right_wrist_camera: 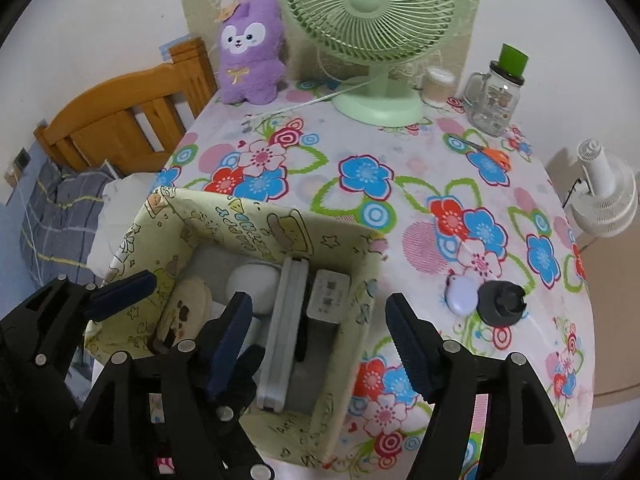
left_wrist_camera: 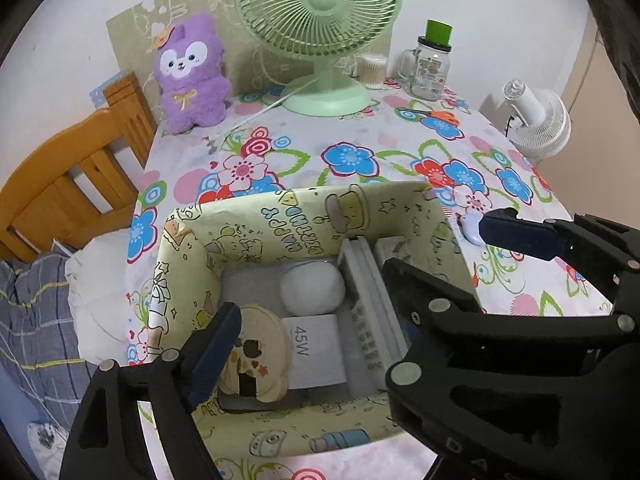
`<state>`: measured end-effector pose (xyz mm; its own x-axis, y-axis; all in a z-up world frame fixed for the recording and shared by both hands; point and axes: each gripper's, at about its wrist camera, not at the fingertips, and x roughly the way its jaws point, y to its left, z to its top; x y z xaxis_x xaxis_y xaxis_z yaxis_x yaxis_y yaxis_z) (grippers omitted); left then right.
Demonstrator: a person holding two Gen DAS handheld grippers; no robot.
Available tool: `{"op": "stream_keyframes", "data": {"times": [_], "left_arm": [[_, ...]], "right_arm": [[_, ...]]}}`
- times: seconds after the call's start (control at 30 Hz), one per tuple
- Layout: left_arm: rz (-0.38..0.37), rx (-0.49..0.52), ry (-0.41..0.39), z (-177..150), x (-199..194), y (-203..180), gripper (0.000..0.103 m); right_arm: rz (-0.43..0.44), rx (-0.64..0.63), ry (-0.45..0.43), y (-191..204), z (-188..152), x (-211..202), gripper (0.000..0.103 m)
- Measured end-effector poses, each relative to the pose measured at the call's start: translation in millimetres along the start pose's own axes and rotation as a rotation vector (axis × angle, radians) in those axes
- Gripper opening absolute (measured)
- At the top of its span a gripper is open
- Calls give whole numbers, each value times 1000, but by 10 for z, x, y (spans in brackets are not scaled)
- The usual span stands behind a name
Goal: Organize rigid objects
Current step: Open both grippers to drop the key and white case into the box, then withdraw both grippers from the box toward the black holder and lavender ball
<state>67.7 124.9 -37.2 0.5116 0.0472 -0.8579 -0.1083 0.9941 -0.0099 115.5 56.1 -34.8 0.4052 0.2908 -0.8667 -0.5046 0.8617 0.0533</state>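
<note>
Your right gripper (right_wrist_camera: 320,344): jaws spread wide, holding nothing, poised over the right wall of the storage box (right_wrist_camera: 352,280) near the table's front edge. Your left gripper (left_wrist_camera: 312,320): likewise parted and empty, its fingers straddling the box interior from above. Box contents, already stowed: round cream disc (left_wrist_camera: 256,356) at the left wall, white 45W box (left_wrist_camera: 316,352), white ball (left_wrist_camera: 312,288), long grey case (left_wrist_camera: 368,300) along the right side. Items still loose on the floral tablecloth (right_wrist_camera: 360,140): lilac egg-shaped piece (right_wrist_camera: 462,294) and black round cap (right_wrist_camera: 502,304), touching or nearly so, lying ahead and to the right of your right gripper, just beyond the box's right wall. The lilac piece's long axis runs roughly front to back. Your right gripper is plainly the nearer; the left would have to cross the box. Orange-handled scissors (right_wrist_camera: 486,152) lie well apart, toward the far right corner.
</note>
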Motion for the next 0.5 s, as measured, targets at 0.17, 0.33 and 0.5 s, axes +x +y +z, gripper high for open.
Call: {"op": "stream_keyframes", "data": {"times": [0.17, 0.33, 0.5], "left_arm": [[0, 14, 1, -20, -48, -120, 90], [-8, 20, 3, -37, -83, -249, 90], [6, 47, -10, -50, -136, -390, 90]], "right_arm": [[-8, 19, 6, -93, -73, -71, 74], [-30, 33, 5, -189, -145, -163, 74], [-54, 36, -3, -288, -195, -227, 74]]}}
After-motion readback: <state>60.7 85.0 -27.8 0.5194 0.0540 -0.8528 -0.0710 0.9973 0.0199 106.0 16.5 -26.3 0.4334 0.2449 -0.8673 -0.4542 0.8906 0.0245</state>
